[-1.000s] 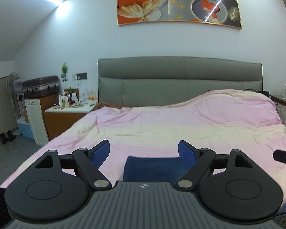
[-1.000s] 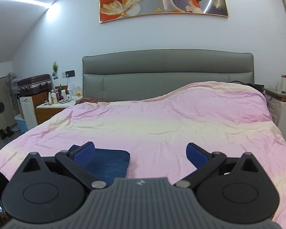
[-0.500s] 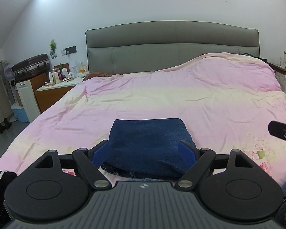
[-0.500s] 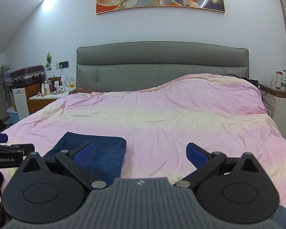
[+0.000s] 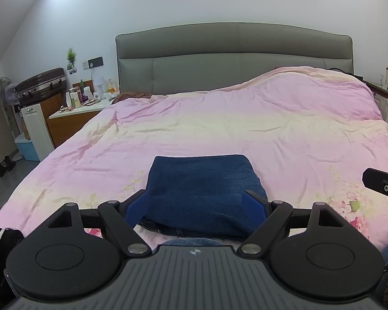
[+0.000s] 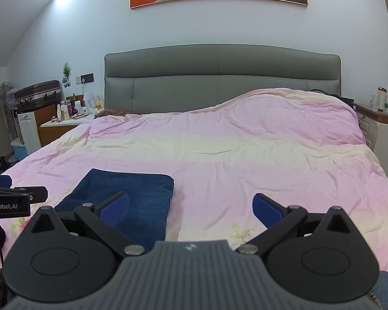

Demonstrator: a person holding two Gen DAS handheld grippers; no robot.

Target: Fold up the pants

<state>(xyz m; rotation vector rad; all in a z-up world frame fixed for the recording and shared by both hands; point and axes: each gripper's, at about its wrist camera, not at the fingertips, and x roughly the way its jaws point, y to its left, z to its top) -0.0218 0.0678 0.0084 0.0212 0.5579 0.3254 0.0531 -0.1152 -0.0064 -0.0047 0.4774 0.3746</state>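
The pants [image 5: 204, 193] lie as a compact dark-denim rectangle at the lower centre of the left wrist view, flat on the pink duvet [image 5: 219, 129] near the foot of the bed. In the right wrist view the same stack [image 6: 124, 199] sits at lower left. The fold looks finished, or very nearly.

Your left hand-held gripper [image 5: 195, 206] is spread wide with nothing between its blue pads, which sit in front of the stack's two near corners. Your right hand-held gripper [image 6: 190, 206] is just as wide and just as empty, mostly over bare duvet beside the stack's right edge.

If you want a tidy result, check the near edge: a strip of lighter fabric peeks out beneath the top layer there. Nudge it under or press the top layer flat with a closed pad rather than pinching, so you don't drag the layers apart. Keep both tools low and pull straight back.

Writing now: at the left edge of the right wrist view, the other tool's body reads "enRobot.AI", first letters cut off. Bottles on the nightstand [image 6: 64, 121], upper left, are too small to read.
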